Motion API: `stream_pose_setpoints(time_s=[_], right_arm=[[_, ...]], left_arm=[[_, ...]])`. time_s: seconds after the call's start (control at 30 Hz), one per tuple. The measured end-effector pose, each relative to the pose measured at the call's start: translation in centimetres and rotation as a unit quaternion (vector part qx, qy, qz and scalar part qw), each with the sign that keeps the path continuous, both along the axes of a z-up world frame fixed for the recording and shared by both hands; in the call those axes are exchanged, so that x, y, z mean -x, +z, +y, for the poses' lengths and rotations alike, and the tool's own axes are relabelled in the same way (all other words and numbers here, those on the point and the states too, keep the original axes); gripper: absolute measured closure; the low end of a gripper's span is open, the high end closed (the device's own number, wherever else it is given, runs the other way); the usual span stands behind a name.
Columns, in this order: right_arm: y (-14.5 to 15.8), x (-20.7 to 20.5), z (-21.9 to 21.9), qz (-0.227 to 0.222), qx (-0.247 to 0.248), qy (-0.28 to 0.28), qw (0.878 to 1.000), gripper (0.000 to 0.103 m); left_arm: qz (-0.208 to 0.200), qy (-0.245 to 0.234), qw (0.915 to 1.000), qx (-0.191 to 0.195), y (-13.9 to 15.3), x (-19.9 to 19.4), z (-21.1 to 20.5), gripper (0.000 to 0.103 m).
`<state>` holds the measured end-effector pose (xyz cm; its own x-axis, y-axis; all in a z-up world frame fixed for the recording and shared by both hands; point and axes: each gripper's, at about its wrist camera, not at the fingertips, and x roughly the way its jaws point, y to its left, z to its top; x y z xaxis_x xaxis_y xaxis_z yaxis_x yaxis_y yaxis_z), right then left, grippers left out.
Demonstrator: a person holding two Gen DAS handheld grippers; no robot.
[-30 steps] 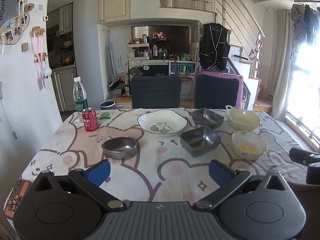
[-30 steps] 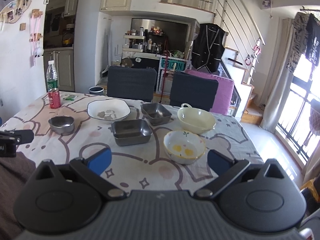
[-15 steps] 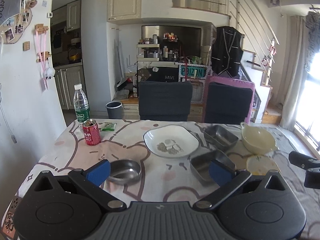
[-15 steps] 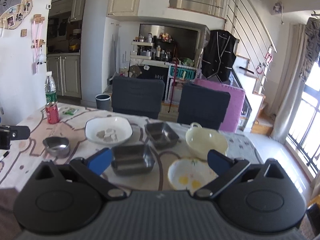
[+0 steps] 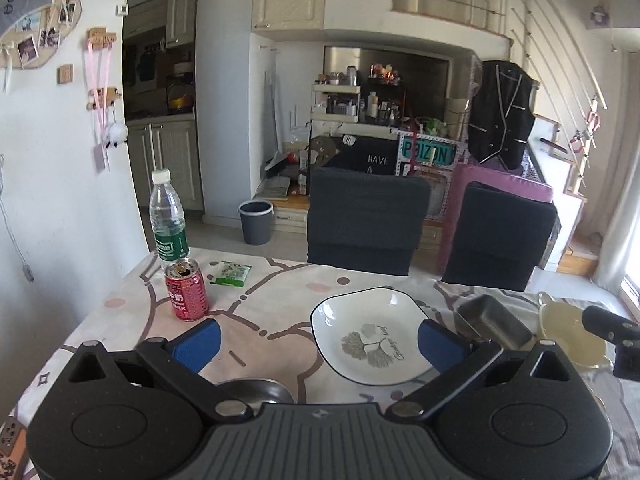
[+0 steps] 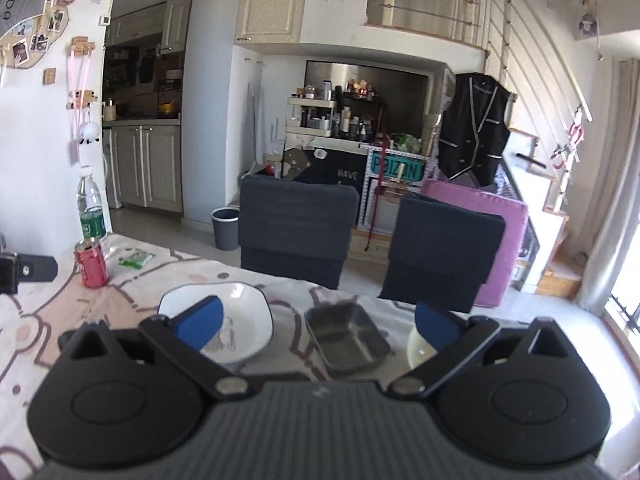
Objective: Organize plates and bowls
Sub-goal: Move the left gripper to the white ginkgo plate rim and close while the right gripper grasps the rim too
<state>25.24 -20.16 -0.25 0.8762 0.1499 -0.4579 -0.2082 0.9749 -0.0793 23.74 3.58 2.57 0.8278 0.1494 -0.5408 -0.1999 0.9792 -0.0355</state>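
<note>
Biggest thing here is the table [image 5: 280,280], covered in a pink-and-white cartoon cloth and filling the lower half of both views, with two dark chairs [image 5: 366,224] pushed in on its far side.

The left gripper [image 5: 318,340] hangs low over the near edge, jaws spread wide with nothing between them. The right gripper [image 6: 316,322] is the same story: wide apart, empty, hovering above the dishes.

In the left view, the white plate [image 5: 370,334] with a dark rim and a leaf print sits at center, just right of the middle. A square steel tray [image 5: 494,320] is just beside it toward the right, and a cream bowl [image 5: 572,330] is at the right edge, partly hidden behind the other gripper's tip. A round steel bowl [image 5: 256,388] peeks out at bottom center, mostly covered by the gripper body.

Upper left of the table: a clear water bottle [image 5: 168,216], a red can [image 5: 187,290] right in front of it, and a small green packet [image 5: 232,273] near the can.
</note>
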Motion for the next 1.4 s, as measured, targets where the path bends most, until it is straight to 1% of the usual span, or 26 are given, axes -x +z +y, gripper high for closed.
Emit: stream_pose_setpoints(time_s=[0.17, 0.27, 0.33, 0.5, 0.6, 0.67, 0.73, 0.77, 0.87, 0.97, 1.03, 1.1, 1.13, 1.17, 1.23, 1.27, 1.33, 1.37, 1.4], right_arm=[[-0.5, -4.9, 0.4, 0.022, -0.025, 0.011, 0.999, 0.000], [-1.4, -7.4, 0.8, 0.036, -0.024, 0.015, 0.999, 0.000], [-1.9, -9.6, 1.0, 0.040, -0.020, 0.016, 0.999, 0.000], [-3.5, -13.6, 1.4, 0.062, -0.030, 0.026, 0.997, 0.000], [-4.5, -16.0, 1.7, 0.075, -0.044, 0.018, 0.996, 0.000], [-5.2, -16.8, 2.0, 0.082, -0.065, 0.035, 0.994, 0.000], [-6.1, -18.3, 2.3, 0.117, -0.073, 0.053, 0.989, 0.000], [-6.5, -19.0, 2.4, 0.130, -0.076, 0.053, 0.987, 0.000], [-7.6, -19.8, 2.7, 0.134, -0.085, 0.053, 0.986, 0.000], [-8.3, -20.3, 3.1, 0.138, -0.070, 0.072, 0.985, 0.000], [-8.6, -21.1, 3.7, 0.145, -0.050, 0.073, 0.985, 0.000], [-9.0, -21.6, 3.8, 0.167, -0.038, 0.079, 0.982, 0.000], [-9.2, -21.9, 4.0, 0.183, -0.040, 0.082, 0.979, 0.003], [-9.4, -22.2, 3.9, 0.198, -0.047, 0.089, 0.975, 0.008], [-9.8, -22.8, 3.5, 0.219, -0.052, 0.094, 0.970, 0.035], [-10.1, -23.0, 3.6, 0.228, -0.048, 0.085, 0.969, 0.040], [-10.7, -23.4, 3.8, 0.244, -0.045, 0.076, 0.966, 0.058], [-10.9, -23.7, 3.8, 0.253, -0.046, 0.078, 0.963, 0.064], [-11.3, -23.8, 4.1, 0.260, -0.043, 0.080, 0.961, 0.076]], left_arm=[[0.026, 0.009, 0.9995, 0.015, -1.8, -3.9, 0.6, 0.000], [0.049, 0.021, 0.9978, 0.040, -3.2, -6.3, 1.4, 0.000], [0.061, 0.029, 0.9965, 0.050, -4.2, -7.9, 1.9, 0.000], [0.093, 0.052, 0.9927, 0.057, -6.8, -11.8, 2.5, 0.000], [0.112, 0.060, 0.9901, 0.060, -8.3, -13.8, 2.8, 0.000], [0.123, 0.059, 0.9889, 0.059, -9.3, -15.1, 2.8, 0.000], [0.140, 0.057, 0.9865, 0.063, -10.3, -16.3, 2.9, 0.000], [0.146, 0.058, 0.9853, 0.067, -10.8, -16.9, 3.0, 0.000], [0.152, 0.058, 0.9843, 0.068, -12.2, -17.9, 3.1, 0.000], [0.156, 0.033, 0.9846, 0.071, -13.2, -18.6, 3.1, 0.000], [0.159, 0.021, 0.9835, 0.084, -13.7, -18.5, 3.3, 0.000], [0.163, 0.010, 0.9817, 0.098, -14.1, -18.7, 3.4, 0.000], [0.165, 0.009, 0.9803, 0.109, -14.2, -18.7, 3.5, 0.000], [0.164, 0.012, 0.9788, 0.122, -14.4, -18.7, 3.8, 0.000], [0.158, 0.019, 0.9774, 0.139, -14.6, -18.5, 4.3, 0.000], [0.153, 0.021, 0.9782, 0.139, -14.6, -18.5, 4.4, 0.000], [0.139, 0.012, 0.9803, 0.140, -14.4, -18.3, 4.7, 0.000], [0.134, 0.004, 0.9802, 0.146, -14.4, -18.3, 4.9, 0.001], [0.133, -0.002, 0.9792, 0.153, -14.3, -18.3, 5.1, 0.002]])
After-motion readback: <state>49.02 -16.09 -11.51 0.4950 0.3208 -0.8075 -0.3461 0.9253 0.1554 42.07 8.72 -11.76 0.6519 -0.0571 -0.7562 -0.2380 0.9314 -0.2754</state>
